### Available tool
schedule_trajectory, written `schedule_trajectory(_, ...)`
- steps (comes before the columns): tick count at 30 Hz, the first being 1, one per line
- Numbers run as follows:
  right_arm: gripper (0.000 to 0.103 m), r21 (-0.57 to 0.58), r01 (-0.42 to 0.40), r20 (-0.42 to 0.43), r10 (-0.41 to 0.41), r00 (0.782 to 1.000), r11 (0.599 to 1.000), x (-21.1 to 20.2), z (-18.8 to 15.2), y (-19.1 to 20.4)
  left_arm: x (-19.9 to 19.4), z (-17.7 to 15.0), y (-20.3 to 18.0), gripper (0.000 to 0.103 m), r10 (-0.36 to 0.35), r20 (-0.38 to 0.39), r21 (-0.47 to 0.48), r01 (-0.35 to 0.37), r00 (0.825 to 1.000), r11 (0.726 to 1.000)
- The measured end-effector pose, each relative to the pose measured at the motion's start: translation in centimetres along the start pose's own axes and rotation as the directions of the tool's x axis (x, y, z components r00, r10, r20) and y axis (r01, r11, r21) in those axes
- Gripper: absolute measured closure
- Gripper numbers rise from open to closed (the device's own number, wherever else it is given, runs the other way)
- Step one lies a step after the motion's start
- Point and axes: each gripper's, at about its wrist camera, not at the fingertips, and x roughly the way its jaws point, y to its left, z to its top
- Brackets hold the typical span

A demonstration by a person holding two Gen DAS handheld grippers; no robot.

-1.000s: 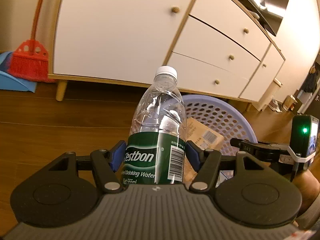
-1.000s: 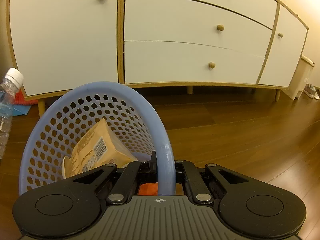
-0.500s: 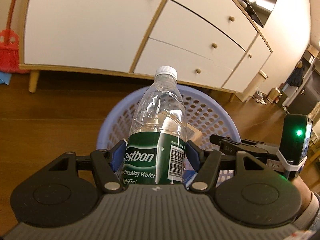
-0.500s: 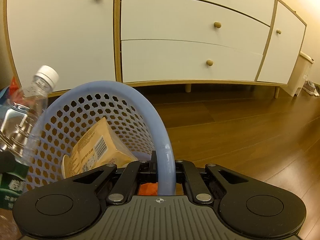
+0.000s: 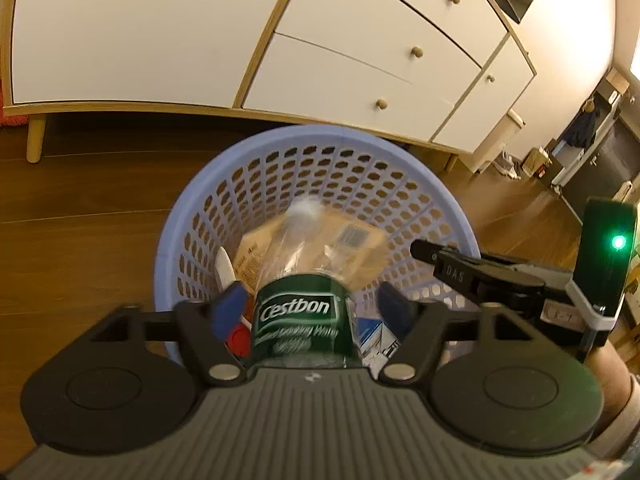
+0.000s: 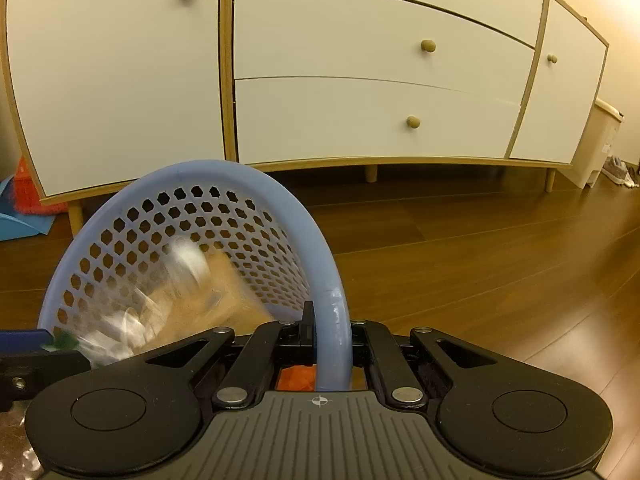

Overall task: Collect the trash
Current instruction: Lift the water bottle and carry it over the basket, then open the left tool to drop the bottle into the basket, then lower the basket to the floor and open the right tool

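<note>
The left gripper [image 5: 312,308] is spread, its blue pads [image 5: 230,310] standing clear of the bottle [image 5: 298,320] on both sides; the bottle, blurred, tips cap-first over the basket [image 5: 320,140], its green label at 6 o'clock in the left view and its cap toward the middle. In the right view the bottle [image 6: 160,292] shows as a clear smear inside the basket [image 6: 224,172] at 9 o'clock. Whether it touches anything cannot be told. The right gripper [image 6: 320,340] is pinched on the basket's rim at 6 o'clock of its own view, the blue rim passing between the jaws; in the left view this gripper [image 5: 480,276] sits at 3 o'clock, with a green light on its housing. Inside the basket lie a brown carton [image 5: 348,240] with a barcode, a white item at 9 o'clock, something red [image 5: 238,338] near the left pad and a blue-and-white pack [image 5: 376,340] near the right pad. Behind stands a white cabinet [image 5: 160,32] with wooden knobs and legs on a wood floor [image 6: 480,260]. A red broom [image 6: 28,196] and blue dustpan [image 6: 20,224] sit at 9 o'clock in the right view.
</note>
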Motion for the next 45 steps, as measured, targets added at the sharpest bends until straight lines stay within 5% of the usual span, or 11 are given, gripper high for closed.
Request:
schedule_trajectory(9,0.102,0.010,0.005,-0.006,-0.005,1.000,1.000,-0.2,-0.1,0.3,-2.4,-0.5,0.7,0.027,0.005,0.060,0.024,-0.007,0.998,1.000)
schedule_trajectory(22,0.103,0.015,0.007,-0.010,-0.007,1.000,1.000,-0.5,0.0,0.4,-9.2,-5.5,3.4,0.029,0.015,0.125,0.025,-0.018,0.992,1.000)
schedule_trajectory(35,0.102,0.019,0.043,-0.031,-0.042,0.999,0.999,0.1,-0.1,-0.4,-4.5,-4.3,2.1,0.033,0.069,0.053,0.062,-0.072,0.996,0.995)
schedule_trajectory(45,0.102,0.073,0.061,-0.057,-0.057,0.997,0.995,1.4,0.0,-2.6,-5.6,-2.9,2.1,0.033,0.058,0.098,0.017,-0.060,0.993,0.998)
